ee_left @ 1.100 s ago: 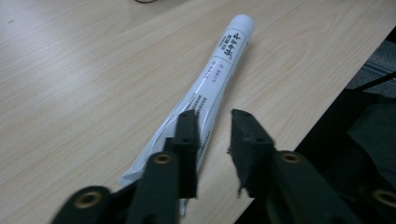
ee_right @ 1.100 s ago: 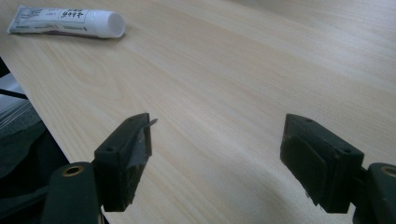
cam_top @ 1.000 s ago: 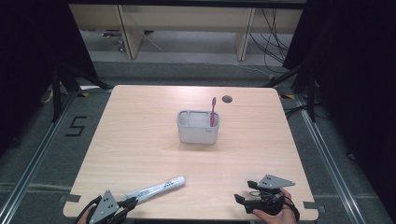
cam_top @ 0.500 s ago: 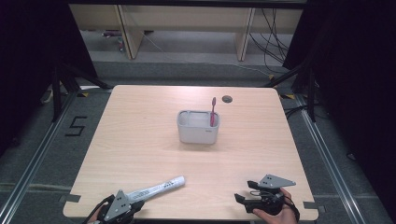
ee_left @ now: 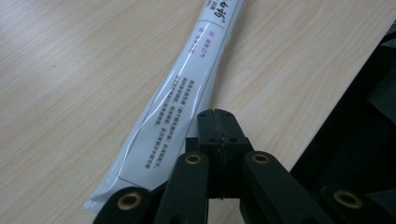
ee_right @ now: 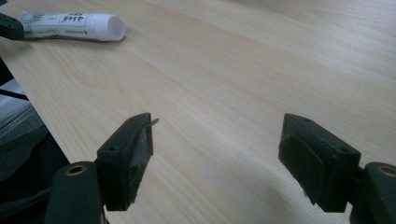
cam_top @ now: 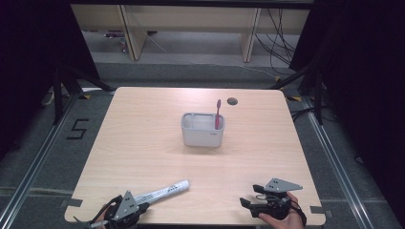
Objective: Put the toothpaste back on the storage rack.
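I have the left gripper (cam_top: 119, 215) at the near left corner of the table (cam_top: 143, 143), and its jaws are pressed together. In the left gripper view the closed tips (ee_left: 217, 126) sit on the right edge of the tube (ee_left: 187, 88), near its flat crimped end. I cannot tell whether they pinch the tube's edge or just lie against it; it looks more like a touch than a firm hold. The tube lies flat on the wood, cap end pointing far and to the right, tail end at my left gripper.

The right gripper (cam_top: 260, 205) waits at the near right edge, jaws wide apart with nothing between them; in its own view the gap (ee_right: 215, 149) frames bare wood, with the tube's cap (ee_right: 112, 26) far off at the upper left.

In the middle of the table stands a grey holder (cam_top: 202, 130) with a red toothbrush (cam_top: 218, 114) upright in its right side. My guess is that the tube belongs in there too, so the work is at its start: the tube is still on the table, not lifted, and the carry and drop are all ahead.

Both grippers are close to the near edge, and the tube's tail is near it as well, so a slip could send it off. Between the tube and the holder the wood is bare, leaving plenty of room. The small round hole (cam_top: 232, 101) lies beyond the holder, out of the way.
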The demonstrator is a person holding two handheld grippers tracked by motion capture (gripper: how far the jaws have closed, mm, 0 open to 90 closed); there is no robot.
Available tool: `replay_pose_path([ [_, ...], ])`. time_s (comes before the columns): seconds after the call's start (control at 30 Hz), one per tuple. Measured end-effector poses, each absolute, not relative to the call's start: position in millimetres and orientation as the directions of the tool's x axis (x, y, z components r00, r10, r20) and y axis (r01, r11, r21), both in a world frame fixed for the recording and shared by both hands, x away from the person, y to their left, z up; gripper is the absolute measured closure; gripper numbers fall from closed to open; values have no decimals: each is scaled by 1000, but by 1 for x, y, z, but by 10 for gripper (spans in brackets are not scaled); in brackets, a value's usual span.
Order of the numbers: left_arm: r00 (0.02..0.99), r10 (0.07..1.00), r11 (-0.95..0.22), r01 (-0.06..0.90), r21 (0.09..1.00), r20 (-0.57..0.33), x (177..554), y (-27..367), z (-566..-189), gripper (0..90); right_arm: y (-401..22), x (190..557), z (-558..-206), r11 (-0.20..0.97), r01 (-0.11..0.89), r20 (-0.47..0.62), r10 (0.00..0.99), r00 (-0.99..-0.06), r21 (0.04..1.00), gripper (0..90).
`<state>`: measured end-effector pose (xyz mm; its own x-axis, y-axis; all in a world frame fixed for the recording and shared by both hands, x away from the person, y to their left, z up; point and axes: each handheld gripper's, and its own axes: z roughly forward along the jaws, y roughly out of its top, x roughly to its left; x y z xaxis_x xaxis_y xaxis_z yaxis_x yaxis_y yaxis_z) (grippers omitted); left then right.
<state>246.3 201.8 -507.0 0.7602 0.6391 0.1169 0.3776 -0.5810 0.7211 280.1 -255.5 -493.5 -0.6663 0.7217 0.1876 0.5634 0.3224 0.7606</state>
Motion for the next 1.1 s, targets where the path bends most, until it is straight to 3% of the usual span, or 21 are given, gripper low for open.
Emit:
replay_pose_path([
  [1.1, 727, 670, -586, 391, 710, 153, 290, 198, -507, 896, -258, 281, -493, 321, 569, 188, 726, -661, 757, 271],
])
